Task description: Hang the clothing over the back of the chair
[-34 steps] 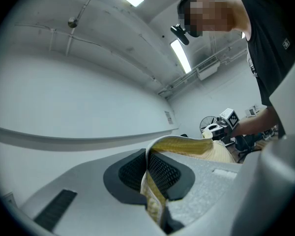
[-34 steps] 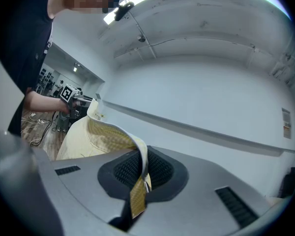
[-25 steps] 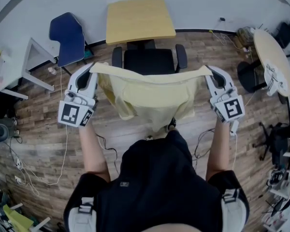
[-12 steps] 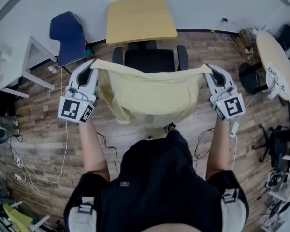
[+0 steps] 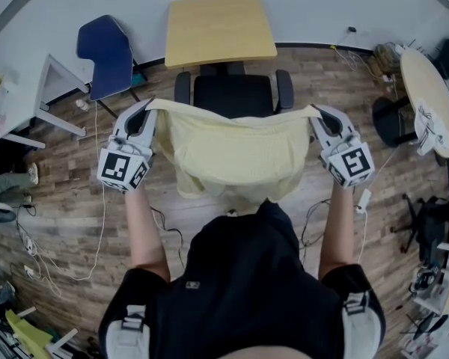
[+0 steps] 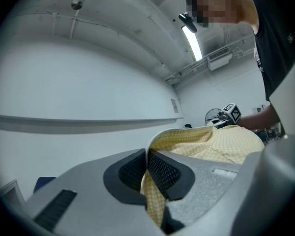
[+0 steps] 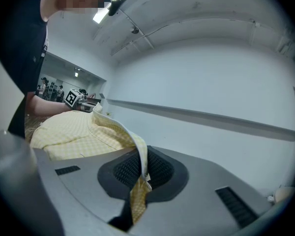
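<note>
Left gripper [image 5: 151,109] and right gripper [image 5: 314,114] each clamp the limp, fine-checked yellow shirt [image 5: 232,155], spread wide near the black office chair [image 5: 232,93].

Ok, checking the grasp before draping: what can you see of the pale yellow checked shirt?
The pale yellow checked shirt, thin cloth, hangs spread wide, its top edge stretched nearly straight. The left gripper and right gripper each clamp an upper corner. Its body sags loosely before the black office chair; contact cannot be told.
</note>
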Available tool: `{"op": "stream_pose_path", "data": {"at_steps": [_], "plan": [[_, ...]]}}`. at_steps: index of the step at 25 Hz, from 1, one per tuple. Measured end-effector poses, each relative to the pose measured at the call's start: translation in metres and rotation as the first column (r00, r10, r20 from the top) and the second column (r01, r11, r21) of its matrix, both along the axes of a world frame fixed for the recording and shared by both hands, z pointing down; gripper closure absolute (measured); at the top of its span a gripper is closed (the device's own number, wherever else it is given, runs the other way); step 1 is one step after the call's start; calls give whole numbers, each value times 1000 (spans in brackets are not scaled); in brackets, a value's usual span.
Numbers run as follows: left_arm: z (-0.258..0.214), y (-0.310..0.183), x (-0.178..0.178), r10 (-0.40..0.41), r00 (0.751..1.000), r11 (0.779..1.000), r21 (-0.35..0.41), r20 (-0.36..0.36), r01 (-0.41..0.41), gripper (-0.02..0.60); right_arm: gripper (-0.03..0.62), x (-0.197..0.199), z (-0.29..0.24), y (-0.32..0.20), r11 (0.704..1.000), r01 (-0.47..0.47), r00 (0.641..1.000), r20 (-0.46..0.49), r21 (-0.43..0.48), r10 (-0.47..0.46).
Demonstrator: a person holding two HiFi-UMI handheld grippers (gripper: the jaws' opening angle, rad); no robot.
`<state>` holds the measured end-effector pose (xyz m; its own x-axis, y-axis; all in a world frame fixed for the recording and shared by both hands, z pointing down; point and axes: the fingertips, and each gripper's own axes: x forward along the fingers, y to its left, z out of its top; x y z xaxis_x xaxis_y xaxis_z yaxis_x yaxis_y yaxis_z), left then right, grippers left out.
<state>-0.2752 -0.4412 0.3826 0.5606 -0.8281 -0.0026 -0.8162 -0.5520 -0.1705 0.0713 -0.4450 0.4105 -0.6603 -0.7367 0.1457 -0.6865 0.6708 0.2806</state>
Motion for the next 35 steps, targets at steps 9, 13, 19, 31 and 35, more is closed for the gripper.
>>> {"op": "stream_pose_path", "data": {"at_steps": [9,13,19,31,35], "plan": [[52,4,-2,10,999,994,-108,52,-5,575,597,5,22,1,997,39,999,10,-65,-38],[61,11,-4,33,999,990,-137,12,-31,574,583,11,29,3,994,48,998,37,-101,-45],[67,22,-7,39,999,988,-152,-1,-39,562,574,21,33,11,994,33,998,54,-102,-28],[86,41,-13,18,999,981,-191,37,-10,528,527,32,45,38,992,17,996,91,-123,-6],[97,52,-13,14,999,976,-219,53,-2,528,511,45,57,45,989,-17,997,77,-147,29]]}}
